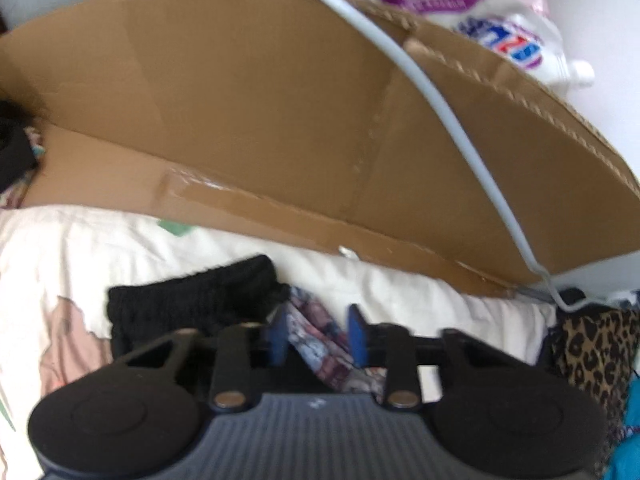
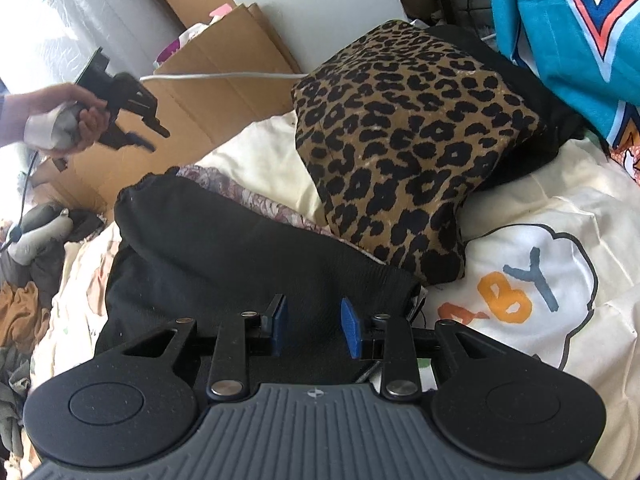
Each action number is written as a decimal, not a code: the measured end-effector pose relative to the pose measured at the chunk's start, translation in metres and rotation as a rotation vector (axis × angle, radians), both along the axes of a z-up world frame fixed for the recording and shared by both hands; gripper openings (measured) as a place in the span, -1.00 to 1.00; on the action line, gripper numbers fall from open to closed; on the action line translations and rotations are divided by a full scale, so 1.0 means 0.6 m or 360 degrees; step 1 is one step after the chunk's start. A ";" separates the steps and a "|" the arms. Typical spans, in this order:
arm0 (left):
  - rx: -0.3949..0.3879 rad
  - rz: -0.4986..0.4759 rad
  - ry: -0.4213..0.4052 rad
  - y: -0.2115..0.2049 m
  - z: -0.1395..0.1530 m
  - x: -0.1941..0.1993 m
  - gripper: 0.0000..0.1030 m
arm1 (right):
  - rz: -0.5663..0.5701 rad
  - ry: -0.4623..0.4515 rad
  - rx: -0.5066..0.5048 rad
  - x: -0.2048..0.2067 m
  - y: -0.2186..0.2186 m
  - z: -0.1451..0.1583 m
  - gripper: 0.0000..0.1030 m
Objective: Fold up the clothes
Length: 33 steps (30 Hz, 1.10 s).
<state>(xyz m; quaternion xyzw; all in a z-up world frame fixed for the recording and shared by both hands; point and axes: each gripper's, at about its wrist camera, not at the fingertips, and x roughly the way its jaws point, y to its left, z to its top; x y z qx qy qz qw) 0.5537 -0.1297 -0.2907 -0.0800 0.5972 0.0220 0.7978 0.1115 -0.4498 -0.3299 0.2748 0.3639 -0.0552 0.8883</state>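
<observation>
Both grippers, left (image 1: 318, 334) and right (image 2: 314, 328), gape empty above black garment (image 2: 224, 248) (possibly knitted).

A flattened cardboard box (image 1: 280, 120) leans at 12 o'clock, a white cable (image 1: 440, 100) across it, detergent pouch (image 1: 516, 44) at 1 o'clock.

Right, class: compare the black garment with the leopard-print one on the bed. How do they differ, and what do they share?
The black garment is plain and dark; the leopard-print garment is tan with black spots. The black one lies low, directly ahead of the open right claw; the leopard-print one sits bunched higher, further back and to the right. Its lower edge overlaps the black one. Both rest on the cream bedding, neither gripped.
</observation>
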 end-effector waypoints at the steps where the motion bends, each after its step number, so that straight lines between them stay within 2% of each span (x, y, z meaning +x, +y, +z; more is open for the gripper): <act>1: -0.0008 0.0018 0.0049 0.000 -0.009 0.001 -0.71 | 0.0005 0.0004 -0.0003 -0.001 0.000 -0.001 -0.38; 4: -0.0046 0.0107 0.0135 0.005 -0.033 -0.005 -0.72 | 0.0011 0.0018 -0.0008 -0.006 0.000 -0.003 -0.38; 7: -0.0042 0.0126 0.0155 0.006 -0.050 -0.009 -0.67 | 0.0009 0.0037 -0.0007 -0.010 -0.001 -0.008 -0.38; 10: -0.0047 0.0175 0.0182 0.016 -0.072 -0.015 -0.44 | 0.0018 0.0050 -0.0010 -0.012 0.000 -0.011 -0.38; 15: -0.0074 0.0258 0.0224 0.041 -0.111 -0.035 -0.44 | 0.0040 0.0071 -0.0026 -0.014 0.004 -0.014 -0.38; 19: -0.0129 0.0303 0.0219 0.054 -0.115 -0.041 -0.41 | 0.0050 0.0082 -0.0033 -0.014 0.006 -0.015 -0.38; 23: -0.0153 0.0293 0.0202 0.050 -0.096 -0.034 -0.20 | 0.0057 0.0080 -0.0032 -0.012 0.008 -0.014 -0.38; 27: -0.0176 0.0252 0.0209 0.039 -0.093 -0.031 -0.21 | 0.0064 0.0076 -0.0026 -0.006 0.011 -0.013 -0.38; 30: -0.0152 0.0261 0.0270 0.033 -0.112 -0.037 -0.23 | 0.0080 0.0084 -0.0028 -0.004 0.015 -0.013 -0.38; 33: -0.0122 0.0279 0.0271 0.031 -0.130 -0.046 -0.23 | 0.0085 0.0097 -0.0021 -0.004 0.018 -0.015 -0.38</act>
